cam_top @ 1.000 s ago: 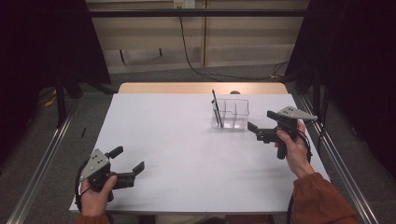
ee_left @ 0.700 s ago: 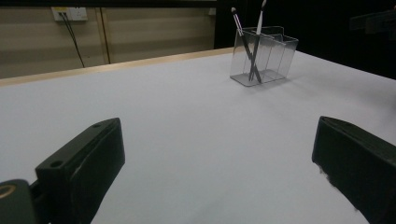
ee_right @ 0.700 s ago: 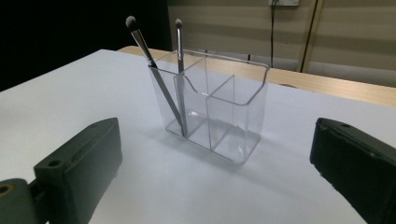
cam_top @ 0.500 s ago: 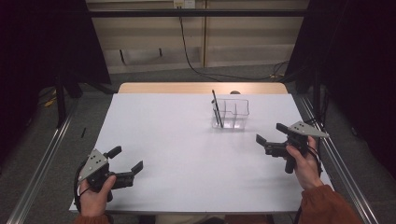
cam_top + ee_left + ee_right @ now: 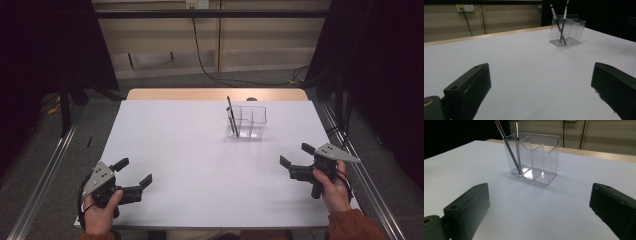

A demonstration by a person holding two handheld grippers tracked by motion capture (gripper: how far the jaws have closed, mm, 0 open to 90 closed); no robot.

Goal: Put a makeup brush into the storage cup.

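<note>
Both tongs, left [image 5: 134, 173] and right [image 5: 296, 155], stood spread and empty; we judged them best kept low, clear of the organizer [image 5: 246, 121] holding two brushes [image 5: 232, 116].

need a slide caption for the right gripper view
Open right gripper facing a clear three-compartment organizer on the white table, two brushes standing in its left compartment.

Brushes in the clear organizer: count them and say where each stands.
2. Both stand in the organizer's end compartment: one brush leaning, the other brush nearly upright, crossing it.
</note>
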